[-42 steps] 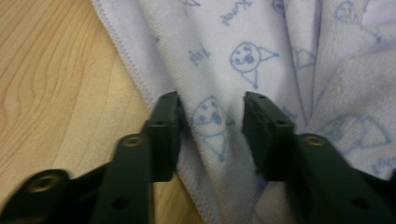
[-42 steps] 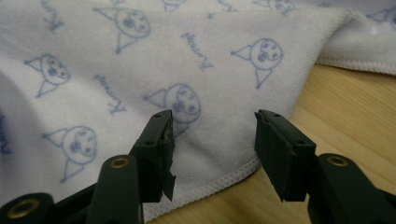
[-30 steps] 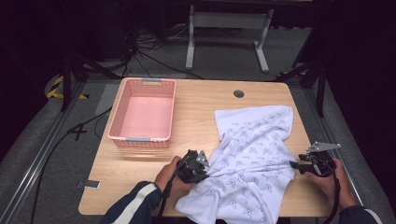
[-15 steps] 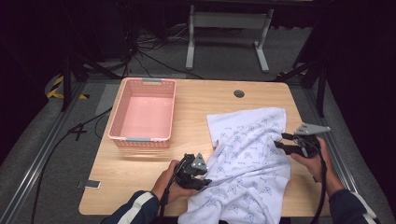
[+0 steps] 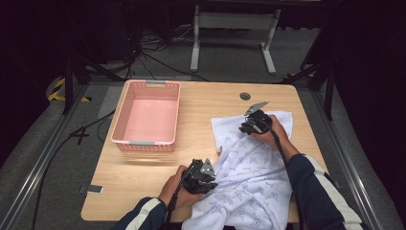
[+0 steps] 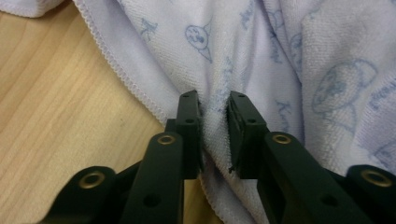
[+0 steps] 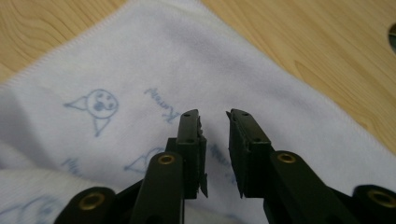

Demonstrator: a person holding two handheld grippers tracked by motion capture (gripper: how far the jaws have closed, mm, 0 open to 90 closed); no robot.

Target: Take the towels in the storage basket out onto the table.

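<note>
Overhead: printed towel (image 5: 249,177) spread from table centre toward 5 o'clock on the pale wood table (image 5: 143,177); pink basket (image 5: 146,117) at 10 o'clock. Dark floor, cables, metal stand beyond. Right gripper (image 5: 251,125) has moved from the right edge inward, folding the corner over. Left gripper (image 5: 201,175) at 6 o'clock.

Left gripper view: jaws clenched on a towel fold (image 6: 215,112).

Right gripper view: jaws parted over towel (image 7: 140,84); cursive print unreadable.
</note>
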